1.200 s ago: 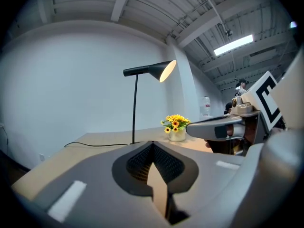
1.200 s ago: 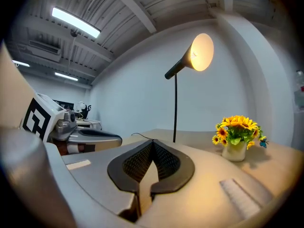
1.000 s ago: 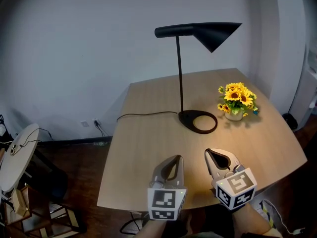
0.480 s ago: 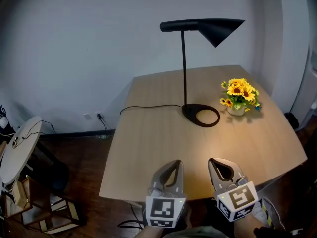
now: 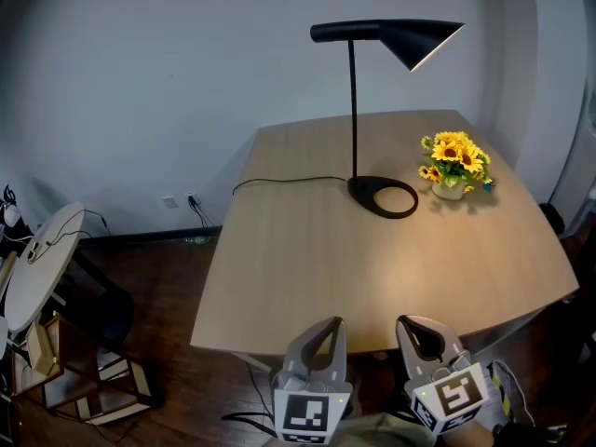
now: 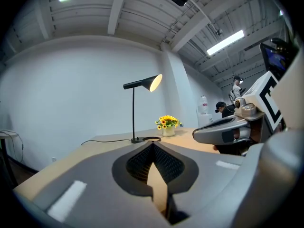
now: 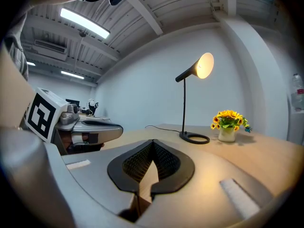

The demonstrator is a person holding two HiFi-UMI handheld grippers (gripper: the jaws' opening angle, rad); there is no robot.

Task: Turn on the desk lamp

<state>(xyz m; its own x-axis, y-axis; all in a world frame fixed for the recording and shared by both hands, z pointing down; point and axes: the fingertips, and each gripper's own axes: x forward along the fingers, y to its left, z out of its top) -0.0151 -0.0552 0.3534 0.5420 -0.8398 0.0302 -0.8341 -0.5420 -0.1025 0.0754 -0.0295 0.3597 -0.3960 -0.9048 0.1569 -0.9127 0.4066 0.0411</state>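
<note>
1. The left claw (image 6: pixel 152 145) is pressed together. Its dark ribbed pads meet at the tips and nothing is pinched between them.
2. The right claw (image 7: pixel 152 142) is pressed together in the same way and holds nothing.
3. In the head view the two claws hang side by side at the near edge of the desk (image 5: pixel 307 268), tips pointing across it. The left marker cube (image 5: pixel 312 413) and the right marker cube (image 5: pixel 452 400) sit at the bottom of the frame.
4. The desk is pale wood, and a warm pool of light lies on its right half.
5. The desk lamp (image 5: pixel 354 110) stands upright towards the far side of the desk, well apart from both claws.
6. It has a black ring base (image 5: pixel 384 197) and a thin straight stem, and its cone shade (image 5: pixel 414 37) reaches out to the right.
7. The lamp is lit: the inside of the shade glows in both gripper views.
8. A thin black cord (image 5: pixel 279 181) runs from the base leftwards to the desk's left edge.
9. A small pale pot of sunflowers (image 5: pixel 453 163) stands near the base on its right, not touching it.
10. Behind the desk is a plain pale wall (image 5: pixel 168 82).
11. The floor (image 5: pixel 177 277) is dark wood, and a round white side table (image 5: pixel 37 282) stands on it at the far left.
</note>
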